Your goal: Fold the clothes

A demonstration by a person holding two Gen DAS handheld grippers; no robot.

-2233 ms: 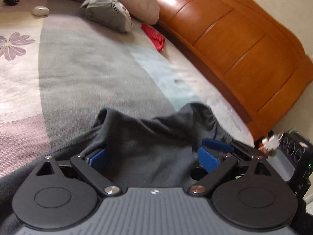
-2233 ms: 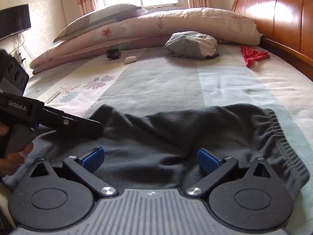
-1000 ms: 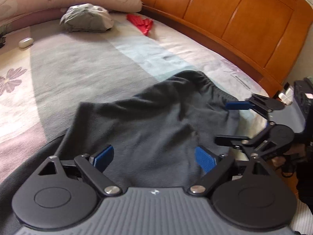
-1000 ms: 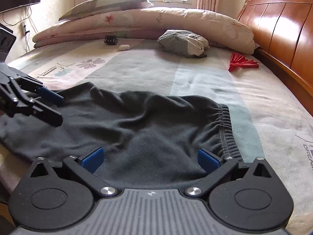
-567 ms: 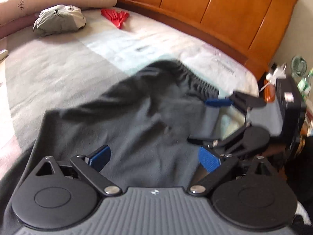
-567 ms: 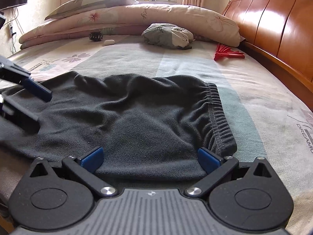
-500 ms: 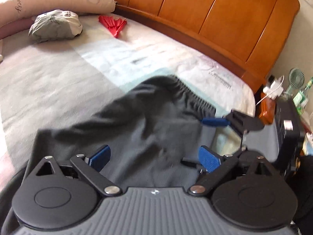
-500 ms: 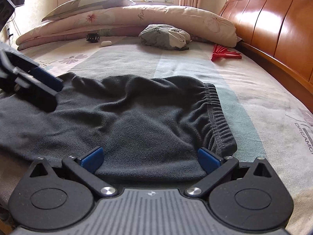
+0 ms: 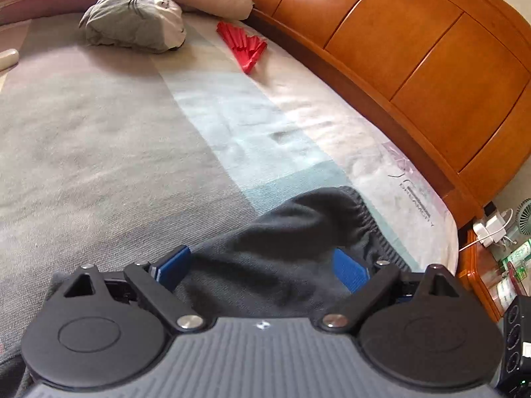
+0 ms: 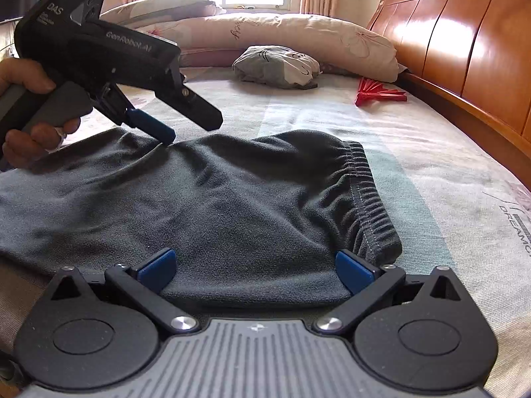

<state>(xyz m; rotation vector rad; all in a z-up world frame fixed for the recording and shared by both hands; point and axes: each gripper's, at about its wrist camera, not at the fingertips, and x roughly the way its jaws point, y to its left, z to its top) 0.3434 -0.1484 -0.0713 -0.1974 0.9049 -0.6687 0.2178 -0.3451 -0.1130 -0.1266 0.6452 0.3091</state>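
Trousers (image 10: 239, 212), dark grey and rumpled, lie across the near edge of the bed (image 10: 431, 172), waistband (image 10: 368, 199) toward the headboard (image 10: 464, 53) side. Their legs run off the picture's left, so how far they reach is hidden. The right gripper (image 10: 255, 268) sits low at the near hem, jaws spread wide with cloth between the blue pads (image 10: 348, 268), not pinched. The left gripper (image 10: 186, 129), held in a hand (image 10: 23, 126), tilts down over the far edge of the trousers, jaws parted; its lower blue tip looks to touch the fabric, though I can't be sure. From the left wrist view the cloth bunches between its open fingers (image 9: 172, 265). Beyond, much of the bed is bare up to a grey bundle (image 10: 275, 66), a red fan (image 10: 378, 91) near the headboard, and the pillows (image 10: 292, 39).
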